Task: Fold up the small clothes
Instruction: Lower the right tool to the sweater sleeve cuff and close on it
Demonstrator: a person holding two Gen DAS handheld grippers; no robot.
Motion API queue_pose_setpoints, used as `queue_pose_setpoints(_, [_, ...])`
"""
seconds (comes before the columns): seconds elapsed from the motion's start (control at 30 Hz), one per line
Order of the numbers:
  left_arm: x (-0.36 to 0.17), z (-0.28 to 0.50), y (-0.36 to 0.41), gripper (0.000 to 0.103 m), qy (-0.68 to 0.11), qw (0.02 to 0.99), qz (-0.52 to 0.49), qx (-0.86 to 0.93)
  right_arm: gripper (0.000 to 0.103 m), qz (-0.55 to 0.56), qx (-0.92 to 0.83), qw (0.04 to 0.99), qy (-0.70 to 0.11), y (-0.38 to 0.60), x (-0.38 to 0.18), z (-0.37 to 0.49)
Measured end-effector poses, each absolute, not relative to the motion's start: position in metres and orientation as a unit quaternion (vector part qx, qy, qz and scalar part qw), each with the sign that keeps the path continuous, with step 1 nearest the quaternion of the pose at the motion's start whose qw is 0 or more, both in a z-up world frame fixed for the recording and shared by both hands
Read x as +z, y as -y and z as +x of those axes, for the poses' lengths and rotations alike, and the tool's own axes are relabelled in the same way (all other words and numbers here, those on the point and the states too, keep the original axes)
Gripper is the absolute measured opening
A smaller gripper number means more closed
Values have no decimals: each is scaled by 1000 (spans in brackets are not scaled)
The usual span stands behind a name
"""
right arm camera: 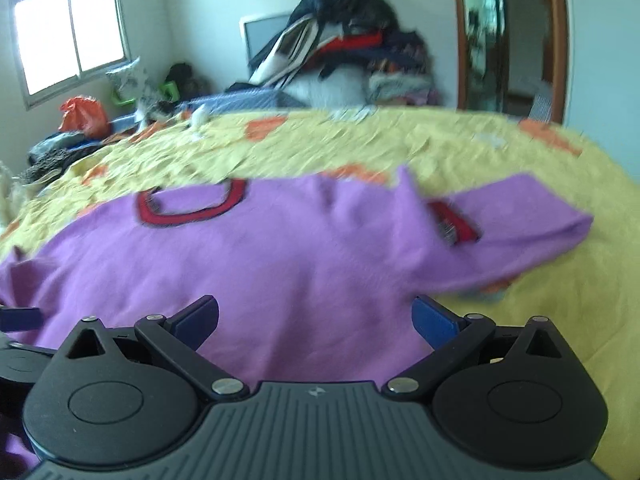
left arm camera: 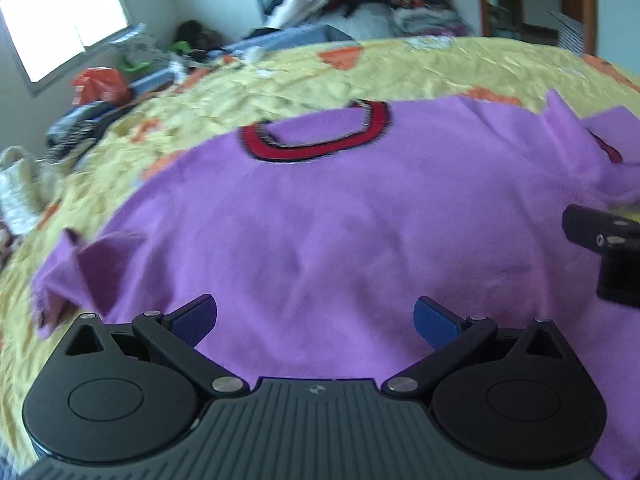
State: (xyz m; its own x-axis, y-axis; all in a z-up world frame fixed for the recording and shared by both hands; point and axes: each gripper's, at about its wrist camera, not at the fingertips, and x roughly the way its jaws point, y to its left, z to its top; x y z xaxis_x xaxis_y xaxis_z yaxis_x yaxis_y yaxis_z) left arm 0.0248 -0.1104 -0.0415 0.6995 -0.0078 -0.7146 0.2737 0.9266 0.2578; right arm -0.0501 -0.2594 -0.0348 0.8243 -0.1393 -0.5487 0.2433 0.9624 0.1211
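A small purple sweater (left arm camera: 320, 216) with a red and black collar (left arm camera: 316, 140) lies spread on a yellow bedspread (left arm camera: 400, 72). My left gripper (left arm camera: 315, 322) is open and empty, hovering over the sweater's lower body. My right gripper (right arm camera: 315, 322) is open and empty over the sweater's (right arm camera: 260, 260) lower right part. The right sleeve (right arm camera: 520, 224) is folded over, its red cuff (right arm camera: 452, 222) showing. The left sleeve (left arm camera: 80, 268) is bunched at the left edge. The right gripper's body shows in the left wrist view (left arm camera: 608, 248).
A pile of clothes (right arm camera: 352, 52) stands beyond the bed's far edge. An orange bag (right arm camera: 82, 116) and dark items lie at the far left by the window. A mirrored door (right arm camera: 508, 36) is at the back right.
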Motion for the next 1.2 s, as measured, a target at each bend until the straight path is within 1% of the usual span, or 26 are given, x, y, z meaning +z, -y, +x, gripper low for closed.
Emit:
queue_pose_setpoints(0.17, [-43,45,116,103,-410,896,117,-123,103,26,-153,935,-320,303,-50,-27])
queue_pose_setpoints(0.3, [-42,51,117,103,-418,893,95,-137,103,14,-180,917,-356,335,-56,-10])
queue_pose_setpoints(0.47, [-45,55,127,103,-422,890,111,-133,103,6,-198,911,-362,347,-52,-6])
queue_pose_setpoints(0.9, [-47,66,138,103,-442,880,104,-137,103,13,-195,909,-368,356,-49,4])
queue_pose_setpoints(1.03, [-49,65,138,103,-436,882,124,-127,103,18,-187,910,-370,361,-51,7])
queue_pose_setpoints(1.1, [-53,65,140,103,-438,878,166,-98,103,12,-169,912,-374,364,-51,9])
queue_pose_setpoints(1.2, [-53,58,134,103,-407,885,204,-95,103,-36,-160,919,-359,369,-49,7])
